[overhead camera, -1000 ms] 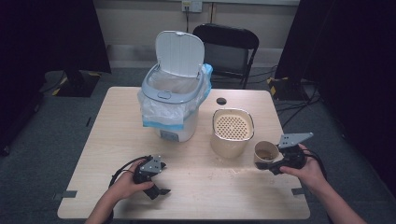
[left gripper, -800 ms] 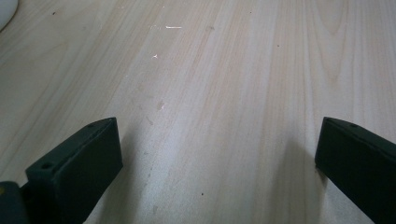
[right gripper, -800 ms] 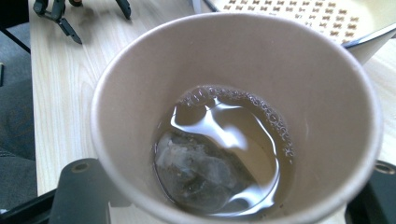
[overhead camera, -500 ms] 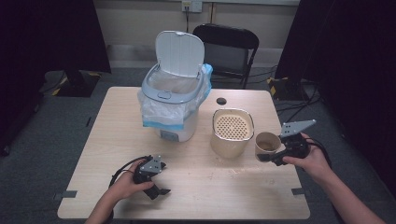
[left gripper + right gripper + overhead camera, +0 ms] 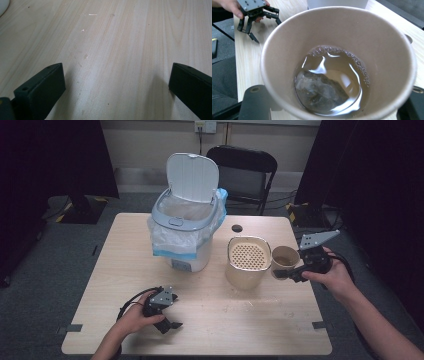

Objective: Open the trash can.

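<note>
High view: right gripper (image 5: pixel 289 273) holds a paper cup (image 5: pixel 283 261) by its sides, lifted beside the beige strainer container (image 5: pixel 247 261), rims near touching; lined bin (image 5: pixel 186 232) with lid up sits behind on the counter (image 5: pixel 125 250). Left gripper (image 5: pixel 167 315) rests on the counter near the front edge, idle. Left gripper view: jaws spread wide, nothing between them, bare wood below. Right gripper view: jaws clamped on either side of the cup; inside, shallow brown liquid and a soaked tea bag (image 5: pixel 318 90) (sits low, toward the near wall). Likely step: pour through the strainer. Tip slowly, lip over the perforated centre, grip light enough not to crush the paper wall.
</note>
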### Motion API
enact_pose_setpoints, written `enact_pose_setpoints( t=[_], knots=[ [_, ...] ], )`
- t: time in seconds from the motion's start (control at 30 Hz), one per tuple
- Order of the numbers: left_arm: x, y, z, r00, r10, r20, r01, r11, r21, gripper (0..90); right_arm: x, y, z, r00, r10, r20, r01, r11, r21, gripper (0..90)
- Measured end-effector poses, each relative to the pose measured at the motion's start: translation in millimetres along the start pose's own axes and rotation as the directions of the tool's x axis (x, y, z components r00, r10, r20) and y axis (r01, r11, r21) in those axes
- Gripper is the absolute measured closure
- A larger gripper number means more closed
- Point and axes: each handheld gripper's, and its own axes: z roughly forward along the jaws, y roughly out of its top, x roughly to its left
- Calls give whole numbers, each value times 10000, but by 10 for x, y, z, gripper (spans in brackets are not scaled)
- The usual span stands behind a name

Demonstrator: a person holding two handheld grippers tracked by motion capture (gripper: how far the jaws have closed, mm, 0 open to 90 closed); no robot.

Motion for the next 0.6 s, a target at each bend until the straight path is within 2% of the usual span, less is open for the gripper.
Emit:
enact_pose_setpoints(
  t=[0.27,0.6],
  knots=[
    [0,0,1,10000,5,0,-5,10000,-8,0,-99,175,8,9999,76,129,-75,10000,-58,282],
    [-2,0,0,10000,-21,9,21,10000,-9,0,-186,401,66,9995,-103,285,101,9999,84,282]
  ],
)
